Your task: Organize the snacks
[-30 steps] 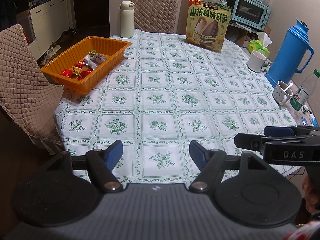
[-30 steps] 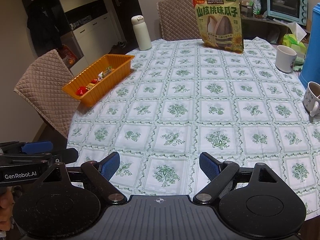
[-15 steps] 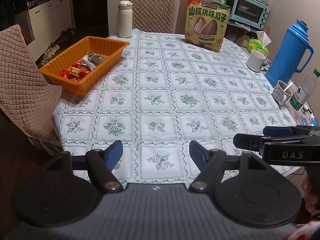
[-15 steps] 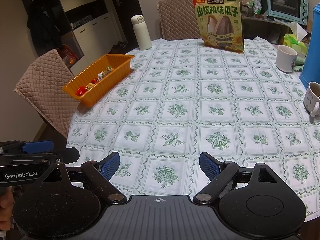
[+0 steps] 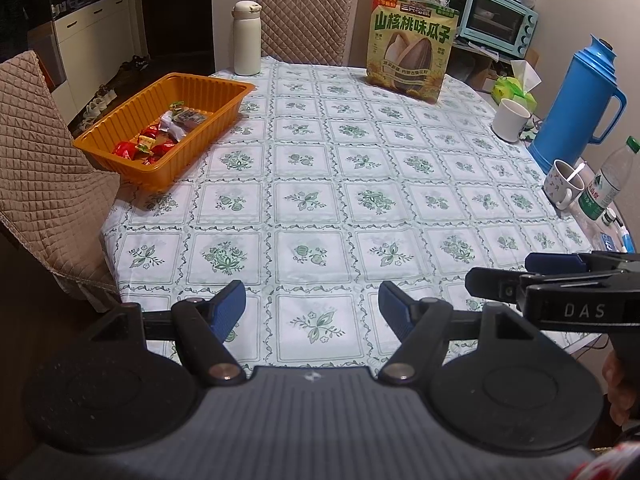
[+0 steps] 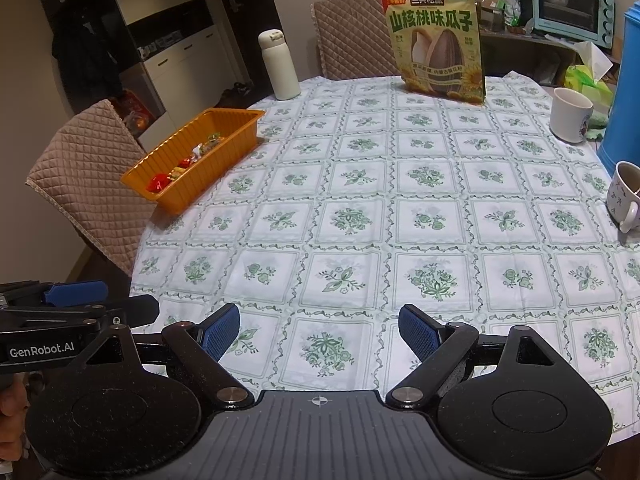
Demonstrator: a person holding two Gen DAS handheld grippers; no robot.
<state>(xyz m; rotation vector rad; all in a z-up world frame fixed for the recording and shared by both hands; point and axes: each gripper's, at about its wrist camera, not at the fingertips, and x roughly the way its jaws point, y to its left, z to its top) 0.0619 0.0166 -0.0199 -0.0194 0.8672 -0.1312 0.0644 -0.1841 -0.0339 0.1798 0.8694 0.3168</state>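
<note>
Grippers first: left hand-held gripper [image 5: 311, 305] and right hand-held gripper [image 6: 319, 332], both wide open and empty, have drawn back slightly from the orange tray [image 5: 218, 87]. Wrapped snacks [image 5: 160, 138] sit inside it; seed bag [image 5: 412, 46] stands beyond, worktop [image 5: 360, 200] otherwise bare. Sorting looks finished.

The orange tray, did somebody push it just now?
No. The orange tray sits on the same tablecloth squares, its far corner equally near the white bottle.

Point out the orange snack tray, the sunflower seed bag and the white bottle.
Orange ribbed plastic snack tray [image 5: 200, 136], left wrist view, near side wall.
Green sunflower seed bag [image 6: 438, 40], right wrist view, printed front.
White cylindrical thermos bottle [image 5: 247, 46], left wrist view, mid body.
</note>
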